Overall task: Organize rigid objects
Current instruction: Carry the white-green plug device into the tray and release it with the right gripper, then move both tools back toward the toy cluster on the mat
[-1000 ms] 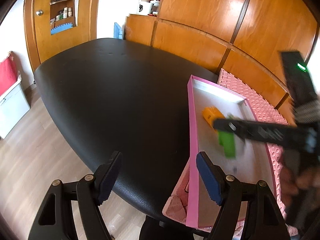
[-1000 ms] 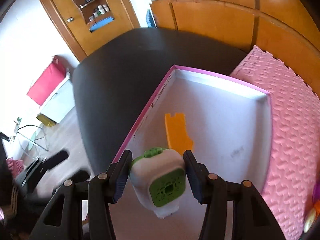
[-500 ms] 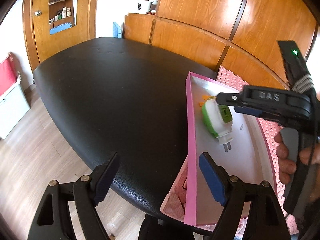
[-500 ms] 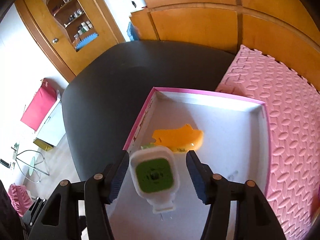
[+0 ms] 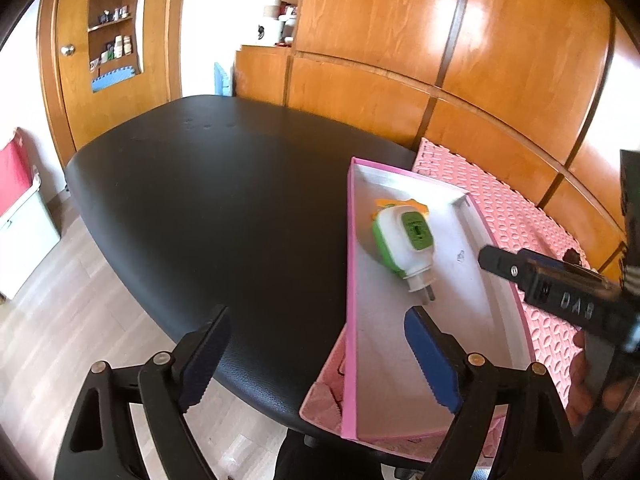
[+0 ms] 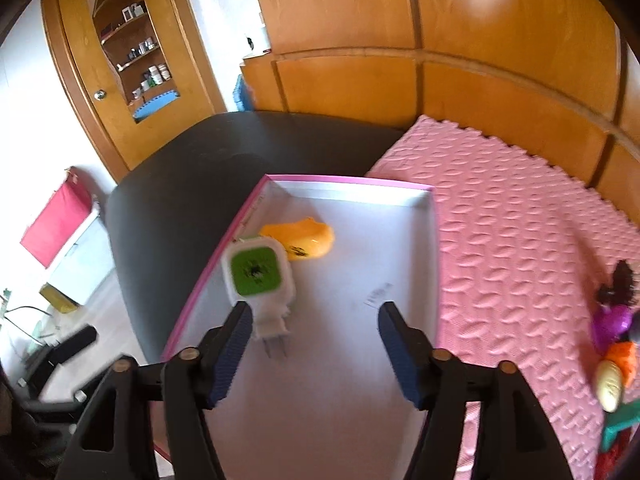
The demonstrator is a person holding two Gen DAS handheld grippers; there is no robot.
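Black worktop [image 5: 224, 208] is carrying a pink foam mat [image 6: 520, 248] along its far side; a pink-walled tray [image 6: 348, 186] with a white floor is lying partly on both.

Inside the tray, near its left wall: a white-and-green plug-in unit [image 6: 258, 274] is lying on its back, green face up, two metal prongs pointing toward the right tool [image 6: 314, 344]. Its far end is touching or overlapping an orange plastic piece [image 6: 302, 238]; cannot tell which.

Right tool is hovering just short of the unit, jaws spread wide, gripping nothing; its left pad is sitting beside the prong end. Left tool [image 5: 316, 360] is hanging over the worktop edge, likewise spread and empty.

Handling judgement: the unit is looking like a hard, hollow plastic shell, so light, stiff, somewhat slick on the glossy sides. Best hold is across the flat white flanks at mid-body; the prongs are thin and offering poor purchase. The orange piece is also appearing rigid and smooth.

Small toys [image 6: 614, 340] are waiting on the mat at right, apparently next for sorting.
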